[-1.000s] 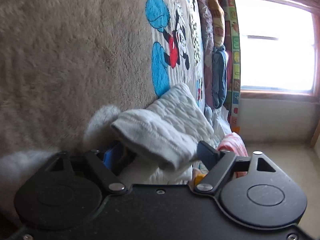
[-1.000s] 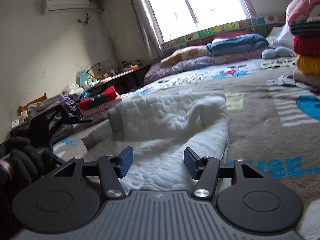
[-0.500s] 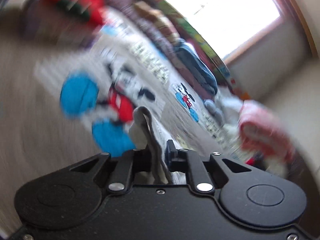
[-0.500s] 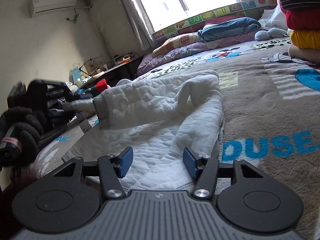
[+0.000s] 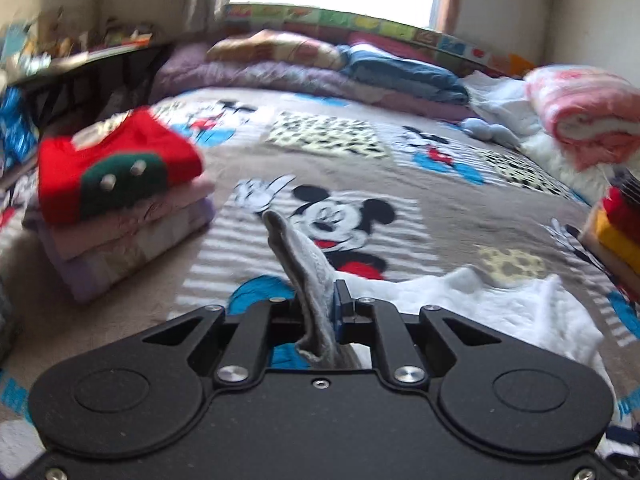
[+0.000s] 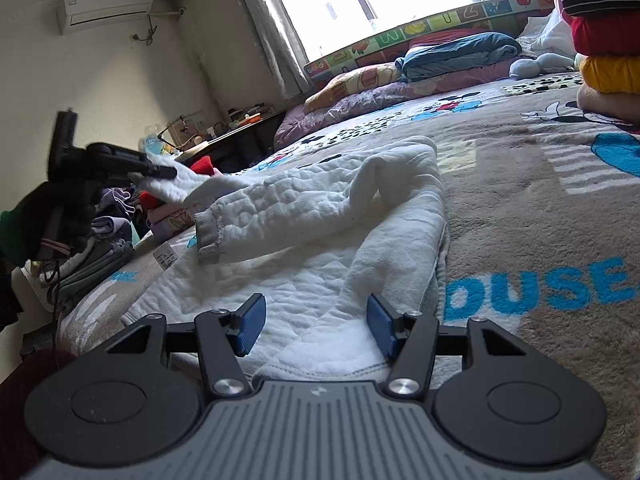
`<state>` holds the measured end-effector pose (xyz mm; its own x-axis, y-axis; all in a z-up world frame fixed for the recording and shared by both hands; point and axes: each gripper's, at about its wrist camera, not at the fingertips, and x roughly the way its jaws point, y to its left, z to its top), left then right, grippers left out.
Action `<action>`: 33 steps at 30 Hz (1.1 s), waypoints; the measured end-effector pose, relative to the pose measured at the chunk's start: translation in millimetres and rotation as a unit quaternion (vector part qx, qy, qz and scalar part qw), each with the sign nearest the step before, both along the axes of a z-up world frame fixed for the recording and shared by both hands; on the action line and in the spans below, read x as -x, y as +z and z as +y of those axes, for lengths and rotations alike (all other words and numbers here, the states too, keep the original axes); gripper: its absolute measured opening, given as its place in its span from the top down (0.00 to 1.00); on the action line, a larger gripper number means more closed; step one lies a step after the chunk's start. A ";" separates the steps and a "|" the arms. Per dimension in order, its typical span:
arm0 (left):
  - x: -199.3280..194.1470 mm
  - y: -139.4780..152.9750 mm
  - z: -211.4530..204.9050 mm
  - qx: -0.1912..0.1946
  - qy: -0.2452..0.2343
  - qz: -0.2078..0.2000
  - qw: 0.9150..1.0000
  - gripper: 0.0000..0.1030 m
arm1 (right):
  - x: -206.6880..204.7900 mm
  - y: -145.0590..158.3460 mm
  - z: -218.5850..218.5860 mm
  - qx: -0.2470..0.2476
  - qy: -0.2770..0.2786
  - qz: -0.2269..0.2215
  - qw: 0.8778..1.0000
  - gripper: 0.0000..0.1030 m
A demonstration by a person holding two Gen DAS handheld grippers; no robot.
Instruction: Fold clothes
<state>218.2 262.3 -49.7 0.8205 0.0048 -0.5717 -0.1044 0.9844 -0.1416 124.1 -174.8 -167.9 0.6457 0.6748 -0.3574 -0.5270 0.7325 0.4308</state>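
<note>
Pinching a grey ribbed cuff (image 5: 298, 264) of the white quilted cotton garment (image 6: 320, 248): left gripper (image 5: 320, 312). Right gripper (image 6: 314, 322) spread (garment at twelve o'clock).

We read the big blue letters "DUSE" on the bed blanket (image 6: 560, 208) in the right wrist view. The small white tag (image 6: 165, 258) on the white garment (image 6: 320, 240) carries print too small for us to read.

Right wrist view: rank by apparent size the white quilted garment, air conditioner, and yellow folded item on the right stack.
1. white quilted garment, fills mid-frame, but it is also nearest the camera.
2. air conditioner and yellow folded item: look about alike; the yellow one is cut off by the frame edge, so unranked.
</note>
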 end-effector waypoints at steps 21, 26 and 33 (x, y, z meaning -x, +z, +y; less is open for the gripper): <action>-54.6 -83.0 44.5 -0.084 0.033 0.053 0.994 0.53 | -11.5 -9.7 -6.5 -0.033 0.015 0.008 0.999 0.44; -40.6 -70.4 64.5 -0.055 0.108 0.068 0.990 0.40 | -11.8 -10.8 -7.0 -0.040 0.017 0.009 0.999 0.44; 18.0 -24.6 36.1 -0.042 0.141 0.023 0.989 0.44 | -9.7 -8.1 -3.7 -0.029 0.013 0.004 0.999 0.44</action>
<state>200.1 298.3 -74.3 0.7532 0.2779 -0.5962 -0.3801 0.9236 -0.0498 133.8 -178.5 -176.0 0.6246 0.7112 -0.3227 -0.5422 0.6923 0.4762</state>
